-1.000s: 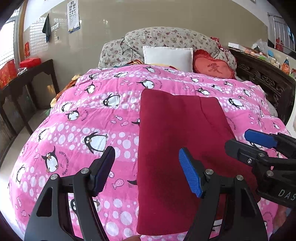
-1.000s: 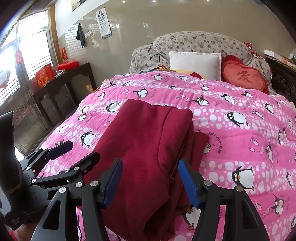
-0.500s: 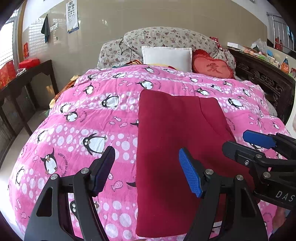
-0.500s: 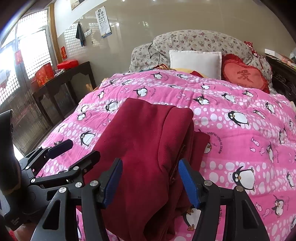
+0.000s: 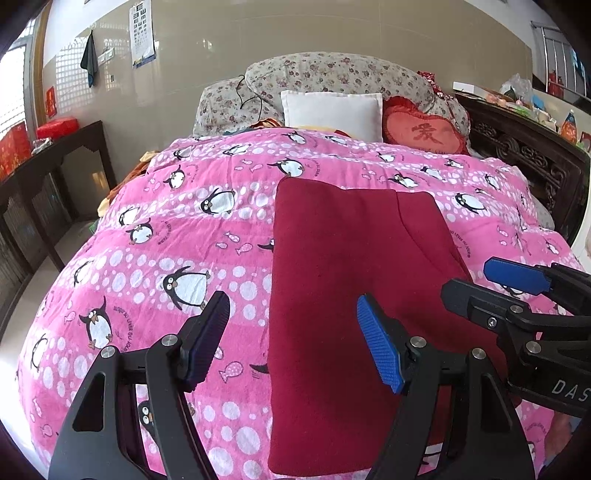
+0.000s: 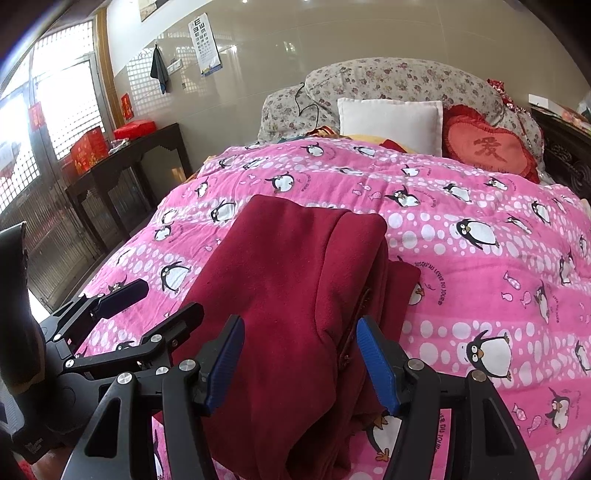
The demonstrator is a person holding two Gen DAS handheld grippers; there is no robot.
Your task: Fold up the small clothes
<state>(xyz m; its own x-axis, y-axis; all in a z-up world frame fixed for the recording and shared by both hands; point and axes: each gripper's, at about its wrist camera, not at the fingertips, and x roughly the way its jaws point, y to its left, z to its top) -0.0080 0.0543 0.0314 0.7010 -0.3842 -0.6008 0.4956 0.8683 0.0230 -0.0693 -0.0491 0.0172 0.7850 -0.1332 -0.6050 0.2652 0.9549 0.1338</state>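
Left wrist view: left gripper (image 5: 291, 332) jaws spread wide, nothing between the pads. It hangs over the left edge of the dark red garment (image 5: 354, 280), left finger over the pink penguin quilt (image 5: 166, 229), right finger over the fabric. No contact visible. Garment lies folded flat on the quilt as a long rectangle, one fold seam running lengthwise down its right part, near end reaching the bed's near edge. Right gripper (image 5: 491, 286) comes in from the right, just beside the left one, jaws also apart, over the garment's right edge.

At the head of the bed: white pillow (image 5: 332, 112), red heart cushion (image 5: 424, 129), floral bedding (image 5: 332, 74) behind them. Dark side table (image 5: 51, 155) on the left carries a red box (image 5: 57, 125); can't tell what's in it. Eye chart (image 5: 142, 33) on the wall.

Right wrist view: right gripper (image 6: 299, 362) jaws spread, straddling the garment's (image 6: 295, 277) near right portion; both pads clear of the cloth as far as this angle shows. Here the garment looks bulkier, stacked in layers, with a lower layer sticking out on the right. Left gripper (image 6: 162, 301) sits at the left, open, over the garment's left edge and the quilt (image 6: 480, 240). Red boxes (image 6: 86, 149) on the side table (image 6: 147, 144); contents hidden.
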